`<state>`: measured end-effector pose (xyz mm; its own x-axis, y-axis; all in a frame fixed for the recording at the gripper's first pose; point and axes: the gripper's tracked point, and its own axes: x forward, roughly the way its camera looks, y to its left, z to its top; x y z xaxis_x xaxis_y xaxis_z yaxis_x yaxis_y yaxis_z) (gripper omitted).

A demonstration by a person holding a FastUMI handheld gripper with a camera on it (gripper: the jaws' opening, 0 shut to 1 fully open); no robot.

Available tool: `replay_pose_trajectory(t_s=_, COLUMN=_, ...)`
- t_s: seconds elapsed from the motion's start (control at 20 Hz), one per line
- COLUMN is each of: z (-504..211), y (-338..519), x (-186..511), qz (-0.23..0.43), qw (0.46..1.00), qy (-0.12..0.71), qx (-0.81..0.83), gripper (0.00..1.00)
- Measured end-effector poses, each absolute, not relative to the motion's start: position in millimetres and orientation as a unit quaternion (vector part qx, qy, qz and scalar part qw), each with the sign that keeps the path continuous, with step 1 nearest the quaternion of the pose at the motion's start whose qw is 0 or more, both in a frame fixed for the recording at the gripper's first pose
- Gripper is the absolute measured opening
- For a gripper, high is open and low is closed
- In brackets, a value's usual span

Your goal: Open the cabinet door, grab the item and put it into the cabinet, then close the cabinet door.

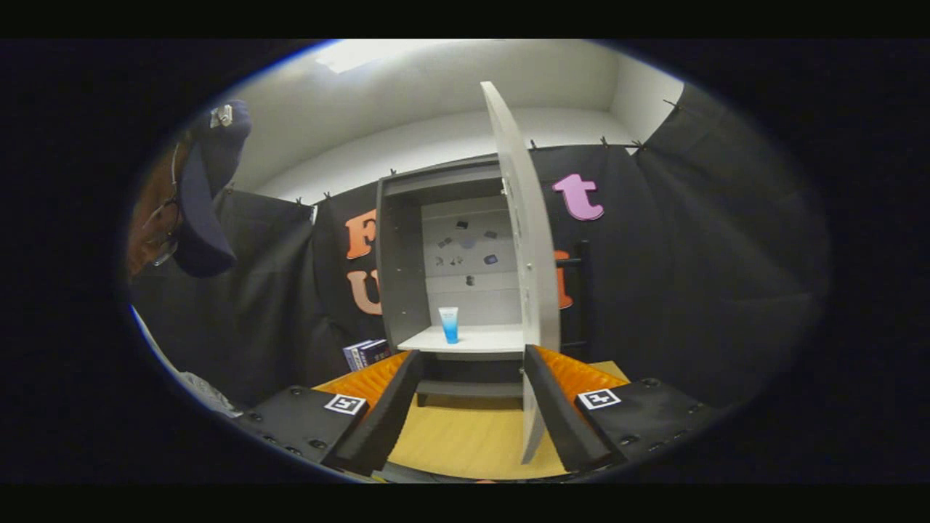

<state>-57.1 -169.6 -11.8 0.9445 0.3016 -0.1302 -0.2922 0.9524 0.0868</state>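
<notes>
The grey cabinet (407, 261) stands straight ahead on the wooden table (458, 443), its door (524, 240) swung wide toward me, edge-on, just inside my right finger. A small blue and white tube (449, 324) stands upright on the cabinet's white shelf (472, 338), toward its left side, well beyond my fingers. My gripper (471, 359) is open, its fingers spread wide with nothing between them, and it sits back from the cabinet front.
A few small books (367, 354) lie on the table left of the cabinet's base. A person in a dark cap (207, 196) leans in at the left. Black cloth walls surround the table.
</notes>
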Motion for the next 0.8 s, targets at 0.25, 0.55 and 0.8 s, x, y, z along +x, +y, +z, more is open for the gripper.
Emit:
replay_pose_trajectory(t_s=0.25, z=2.9, y=-249.8, x=-68.7, qz=0.067, qw=0.996, qy=0.063, qx=0.011, gripper=0.91)
replay_pose_trajectory(t_s=0.55, z=-2.4, y=-330.6, x=-10.3, qz=-0.026, qw=0.998, qy=0.058, qx=0.030, gripper=0.95)
replay_pose_trajectory(t_s=0.8, z=-1.0, y=-349.6, x=42.4, qz=-0.042, qw=0.997, qy=0.047, qx=0.036, gripper=0.97)
